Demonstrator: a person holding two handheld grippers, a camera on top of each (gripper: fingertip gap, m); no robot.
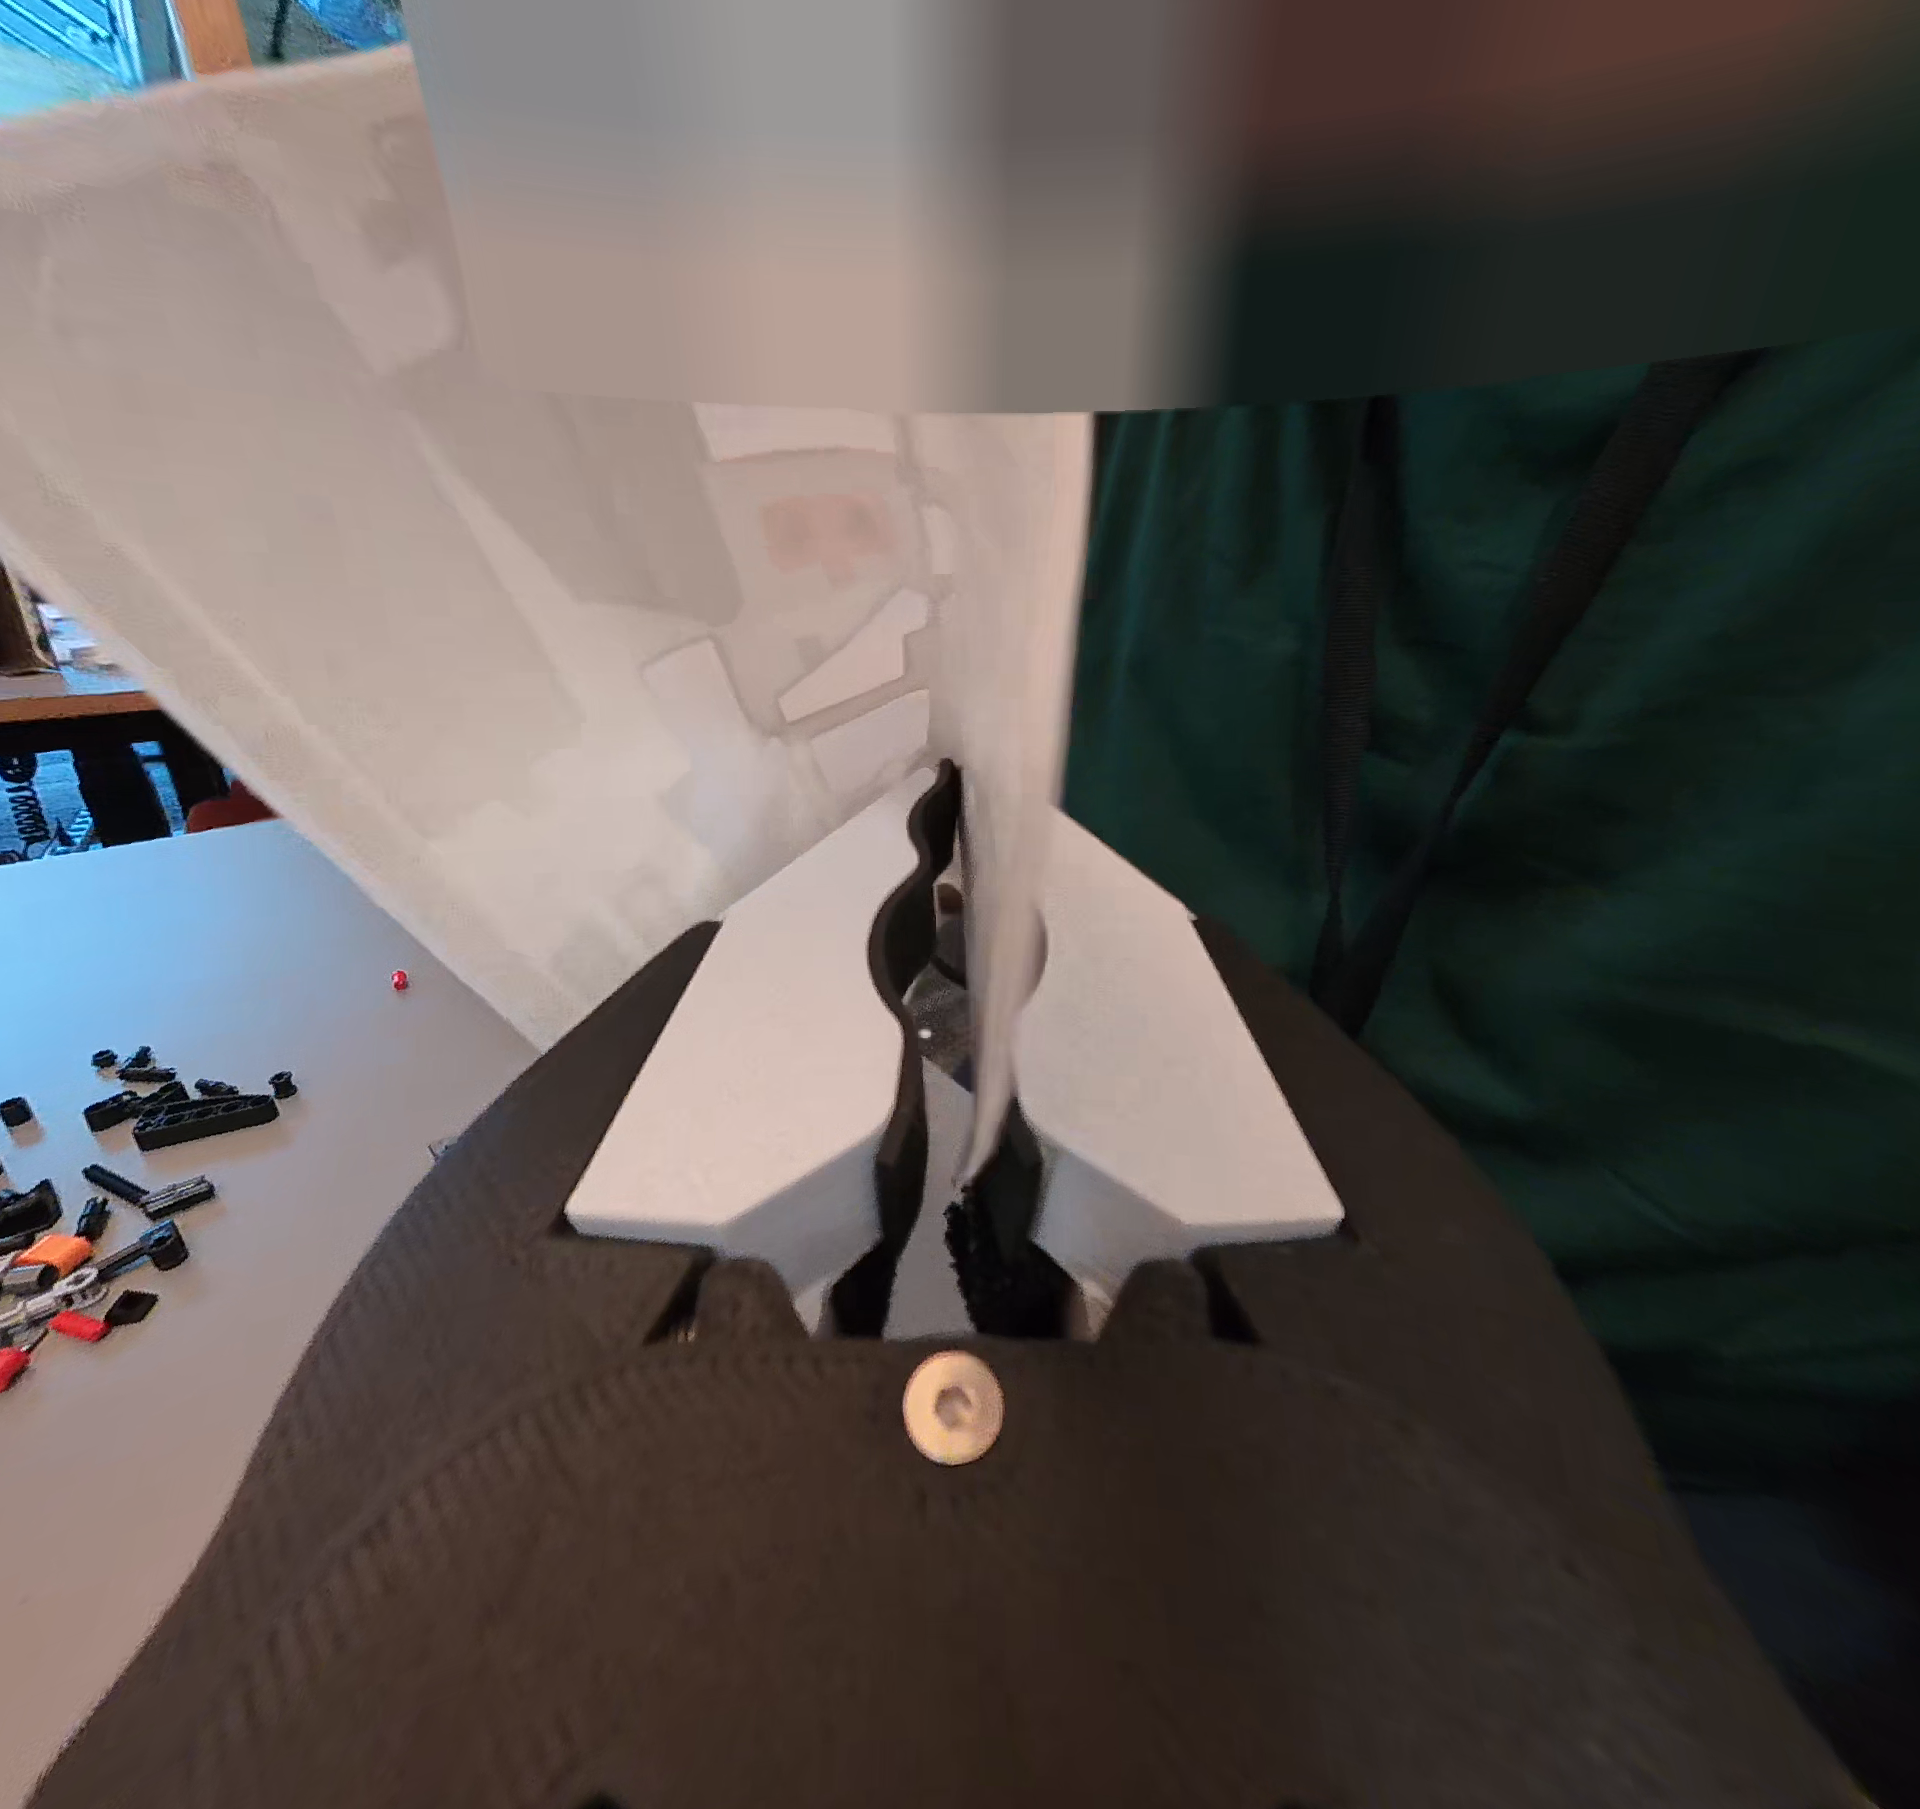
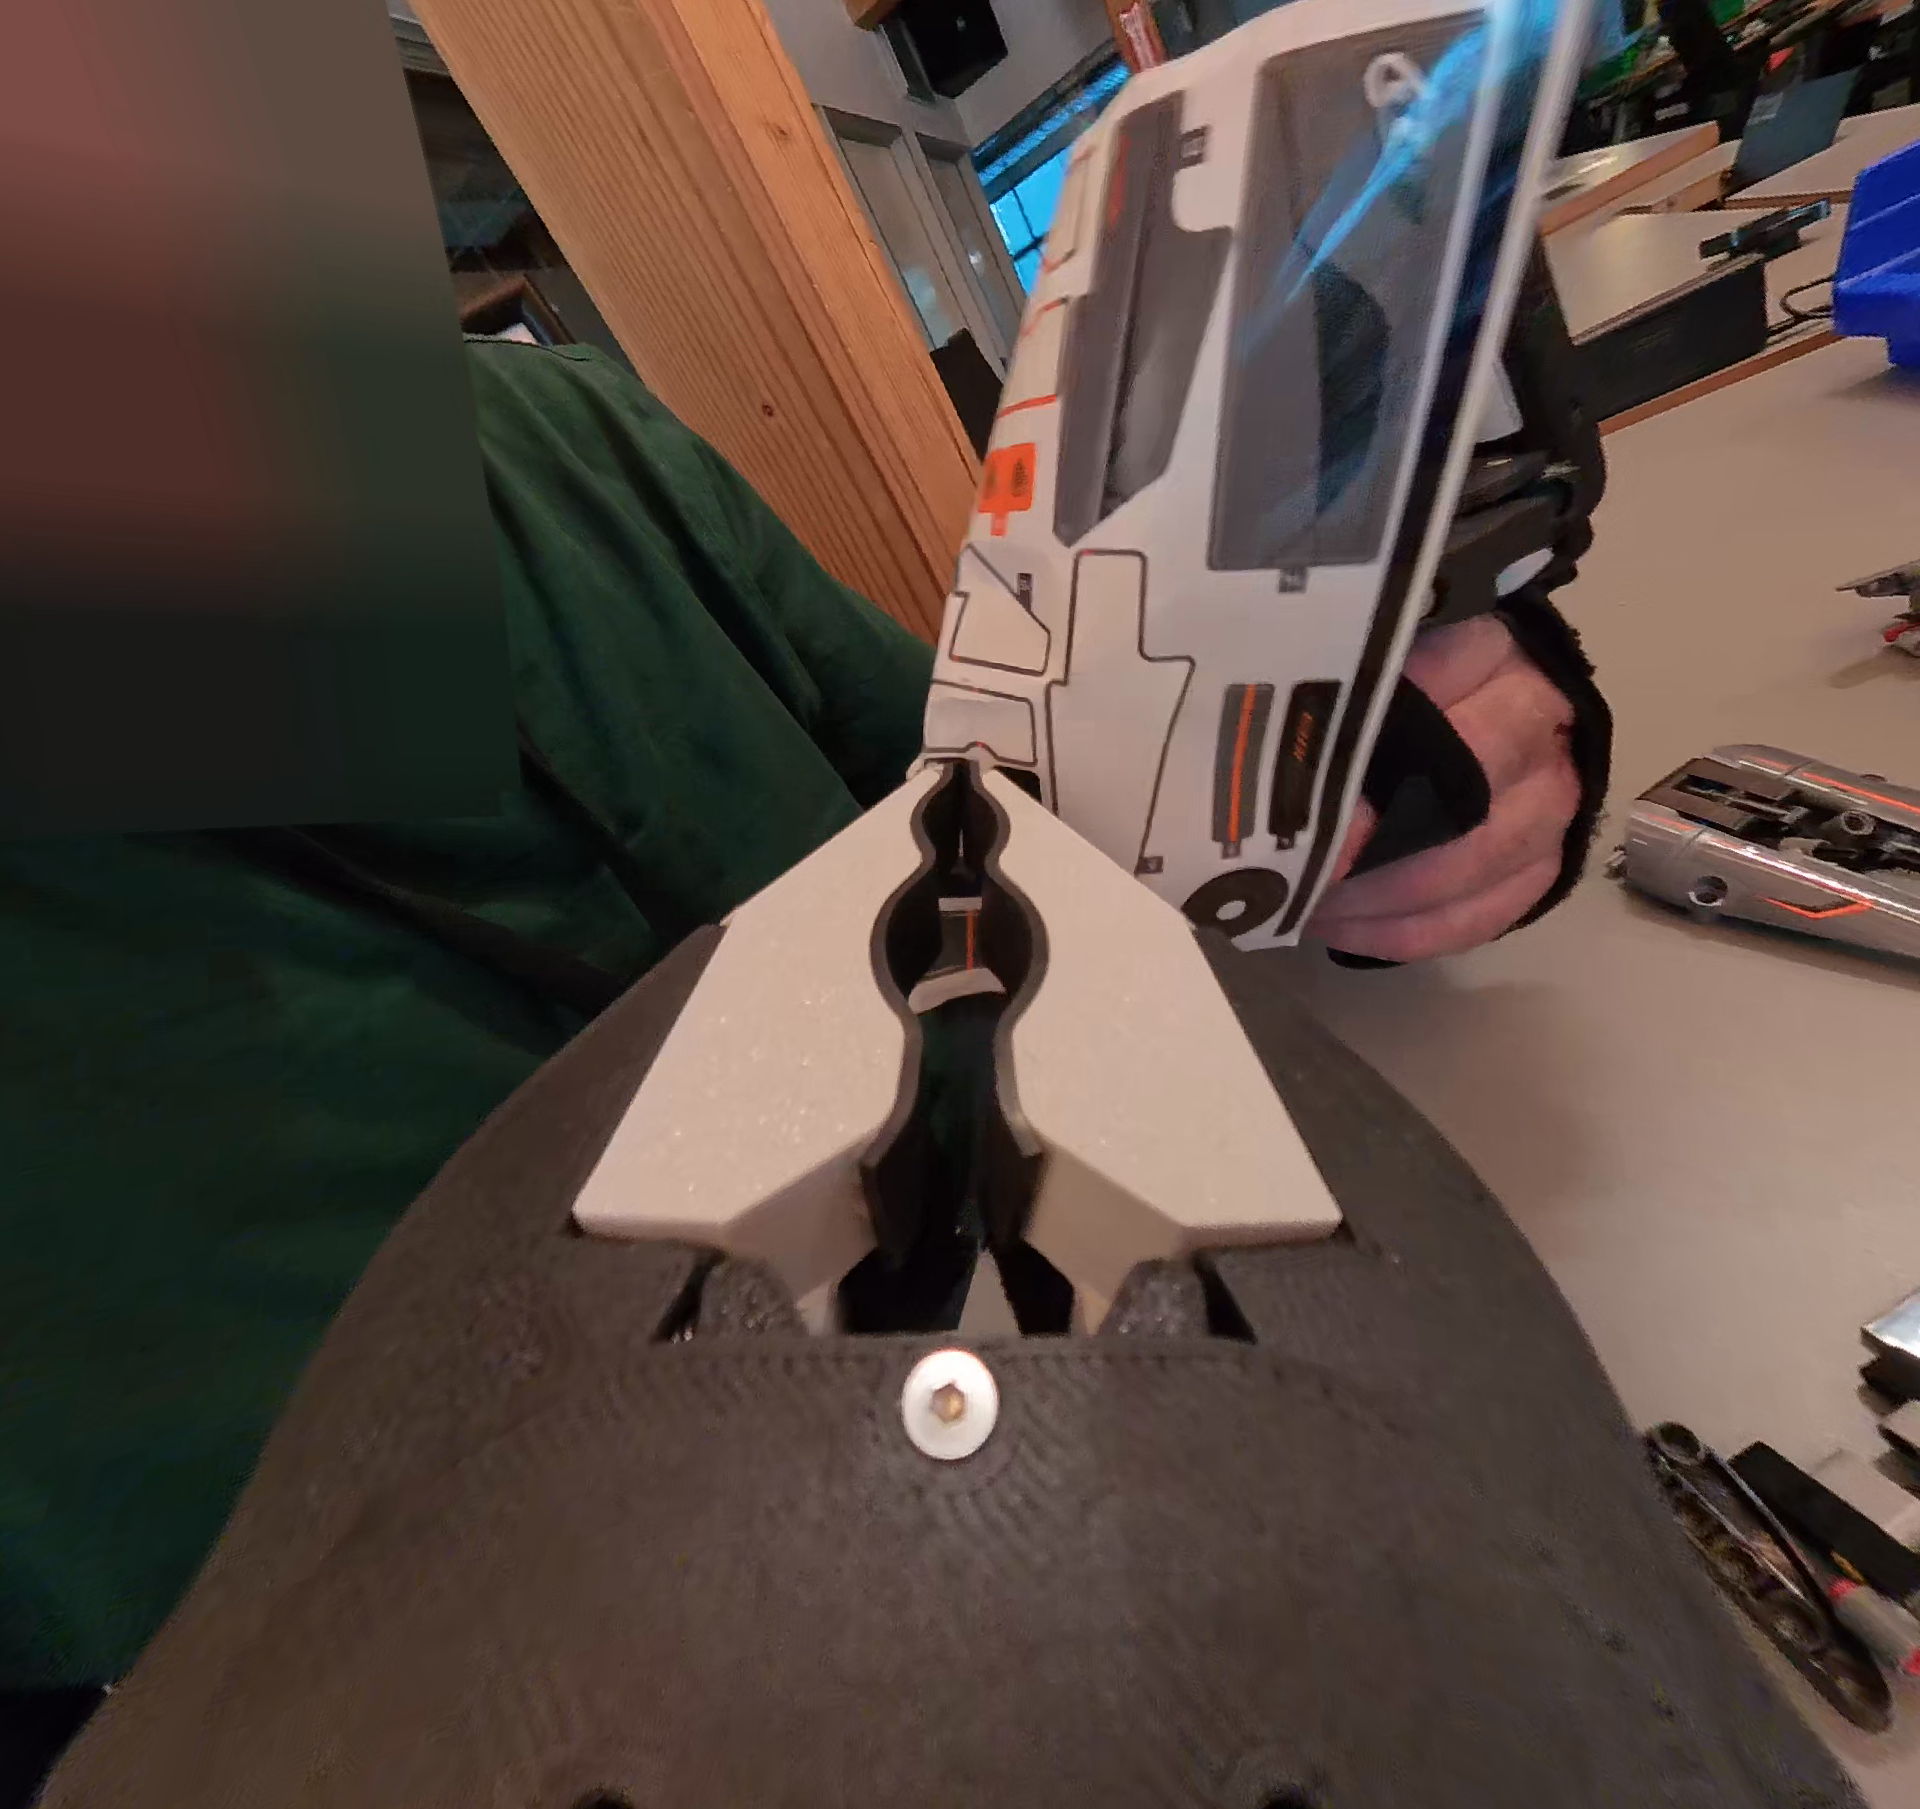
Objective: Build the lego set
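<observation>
While its two white fingers are pressed nearly together, the left gripper [image 1: 961,824] pinches the edge of a white sticker sheet [image 1: 436,554], which rises up and to the left across the left wrist view. The right gripper [image 2: 961,793], its fingertips closed to a sliver, nips a corner of that sticker sheet [image 2: 1247,429], whose printed side shows grey, black and orange shapes. Beyond them lies a grey table [image 1: 208,928] with loose black, red and orange lego pieces [image 1: 135,1177], a silver partly built model [image 2: 1787,855], and a person in a green top [image 1: 1558,824].
</observation>
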